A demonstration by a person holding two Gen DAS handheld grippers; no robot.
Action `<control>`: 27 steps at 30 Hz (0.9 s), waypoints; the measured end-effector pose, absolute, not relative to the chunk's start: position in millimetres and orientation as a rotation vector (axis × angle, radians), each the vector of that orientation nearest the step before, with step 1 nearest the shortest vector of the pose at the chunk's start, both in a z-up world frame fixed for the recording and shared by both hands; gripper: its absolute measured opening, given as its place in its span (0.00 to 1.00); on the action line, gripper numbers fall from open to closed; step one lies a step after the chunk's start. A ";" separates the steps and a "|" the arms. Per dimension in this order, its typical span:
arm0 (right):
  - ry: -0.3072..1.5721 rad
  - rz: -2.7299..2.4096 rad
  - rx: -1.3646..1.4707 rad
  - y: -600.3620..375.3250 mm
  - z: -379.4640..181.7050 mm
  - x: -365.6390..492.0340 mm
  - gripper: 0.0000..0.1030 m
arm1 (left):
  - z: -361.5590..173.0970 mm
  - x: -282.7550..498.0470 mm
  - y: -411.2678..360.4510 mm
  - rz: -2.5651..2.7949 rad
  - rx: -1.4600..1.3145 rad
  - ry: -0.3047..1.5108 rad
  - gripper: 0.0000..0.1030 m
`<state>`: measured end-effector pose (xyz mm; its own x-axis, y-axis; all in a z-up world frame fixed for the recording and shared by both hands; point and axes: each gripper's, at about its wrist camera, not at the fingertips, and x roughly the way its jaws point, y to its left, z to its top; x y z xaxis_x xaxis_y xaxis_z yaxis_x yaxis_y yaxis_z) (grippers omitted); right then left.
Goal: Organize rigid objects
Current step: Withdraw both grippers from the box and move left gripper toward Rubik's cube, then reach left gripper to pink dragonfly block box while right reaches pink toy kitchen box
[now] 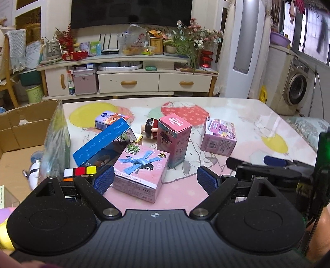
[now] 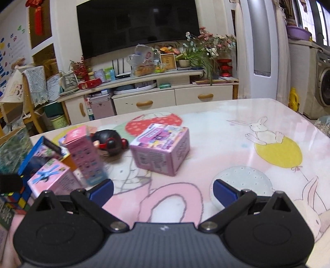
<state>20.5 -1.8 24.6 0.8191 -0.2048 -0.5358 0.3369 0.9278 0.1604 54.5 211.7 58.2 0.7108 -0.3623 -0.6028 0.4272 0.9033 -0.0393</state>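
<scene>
Behind the table (image 1: pixel 237 115) with its pink, balloon-printed cover, a cream TV cabinet (image 1: pixel 127 80) and a dark screen (image 1: pixel 132 12) are filling the far wall. On the cover, the toys and boxes are lying in a loose cluster toward my left. Nearest my left gripper (image 1: pixel 155 177), a pink dragonfly kit box (image 1: pixel 142 167) is sitting just ahead of the spread blue pads, the left pad (image 1: pixel 104 178) close beside its near corner, though I cannot tell whether they are touching. My left gripper is released, gripping nothing. A colour cube (image 1: pixel 80 171) is showing just behind that left pad, and a long blue box (image 1: pixel 103 142) is leaning tilted over the things behind it. Past the kit box a tall pink carton (image 1: pixel 173 138) is standing upright, with a round-headed figure in red (image 1: pixel 149 128) lying on its side beside it and a small blue box (image 1: pixel 108 120) farther back. Off to the right, apart from the cluster, a lilac box (image 2: pixel 160 149) is resting alone. My right gripper (image 2: pixel 163 190) is hovering low over bare cover, jaws wide apart and empty, the lilac box well ahead of it. At the far left an open cardboard box (image 1: pixel 22 132) is sitting just beside the table's edge.
</scene>
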 end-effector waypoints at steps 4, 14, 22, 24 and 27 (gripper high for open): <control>0.546 -0.287 0.271 -13.5 20.4 33.9 0.99 | 49.1 69.9 203.5 -0.416 0.099 0.675 1.00; 0.563 -0.256 0.275 -25.7 13.8 65.3 0.99 | 37.4 96.7 199.1 -0.381 0.116 0.727 1.00; 0.582 -0.217 0.264 -25.3 6.7 91.7 0.99 | 32.3 110.5 197.3 -0.361 0.144 0.746 1.00; 0.585 -0.212 0.259 -25.1 6.2 96.1 0.99 | 27.5 115.5 197.0 -0.359 0.134 0.782 1.00; 0.591 -0.209 0.246 -26.9 5.0 101.1 0.99 | 20.3 118.2 195.8 -0.378 0.099 0.835 1.00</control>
<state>101.1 -26.9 5.0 0.8108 -0.1237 -0.5721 0.2639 0.9497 0.1687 118.2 195.8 20.3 0.6090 -0.2880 -0.7391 0.3650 0.9290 -0.0613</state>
